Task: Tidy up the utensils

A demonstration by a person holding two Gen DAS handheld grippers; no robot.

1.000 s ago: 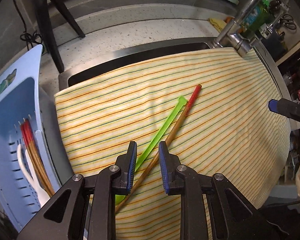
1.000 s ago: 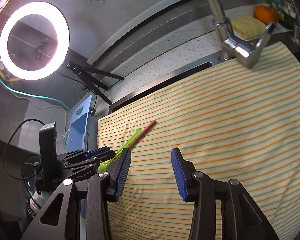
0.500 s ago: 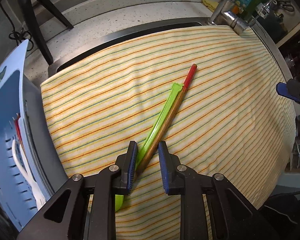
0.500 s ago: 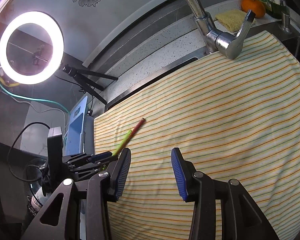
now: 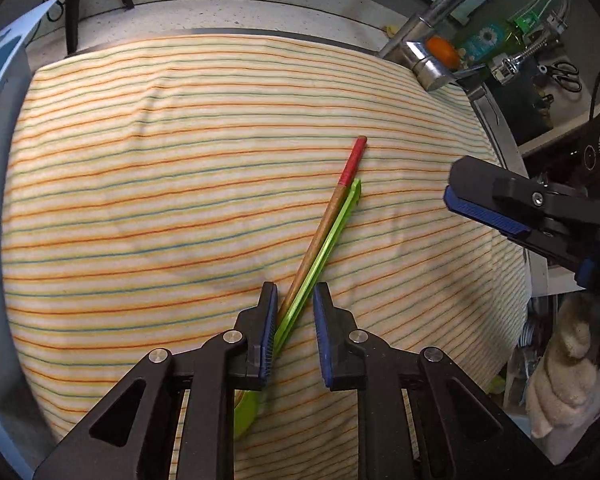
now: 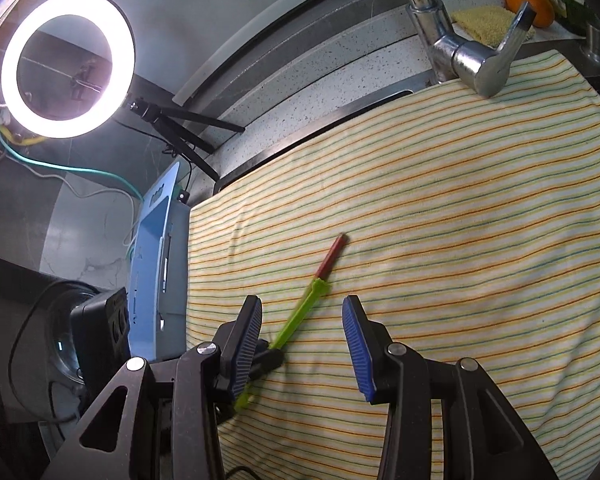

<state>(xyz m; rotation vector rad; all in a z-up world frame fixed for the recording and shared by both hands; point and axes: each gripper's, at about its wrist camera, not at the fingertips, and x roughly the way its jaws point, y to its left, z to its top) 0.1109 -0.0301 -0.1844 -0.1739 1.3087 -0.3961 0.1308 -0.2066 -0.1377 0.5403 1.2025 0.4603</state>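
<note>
A green plastic utensil (image 5: 328,236) and a wooden chopstick with a red tip (image 5: 332,208) lie side by side on a striped cloth (image 5: 180,160). My left gripper (image 5: 296,312) is open, low over the cloth, with both handles passing between its blue pads. My right gripper (image 6: 302,320) is open and empty; it hovers above the cloth at the right and shows in the left wrist view (image 5: 484,208). In the right wrist view the green utensil (image 6: 300,312) and the chopstick's red tip (image 6: 332,256) run toward the left gripper (image 6: 260,360).
A blue utensil basket (image 6: 156,260) stands at the cloth's left edge; it also shows in the left wrist view (image 5: 4,64). A chrome tap (image 5: 428,60) overhangs the far right side. A ring light (image 6: 68,64) on a tripod stands behind the basket. An orange (image 6: 528,4) and a sponge (image 6: 484,20) sit on the back ledge.
My left gripper has moved forward and turned, so both utensils now pass between its pads. My right gripper has come closer to the utensils. Both stay open.
</note>
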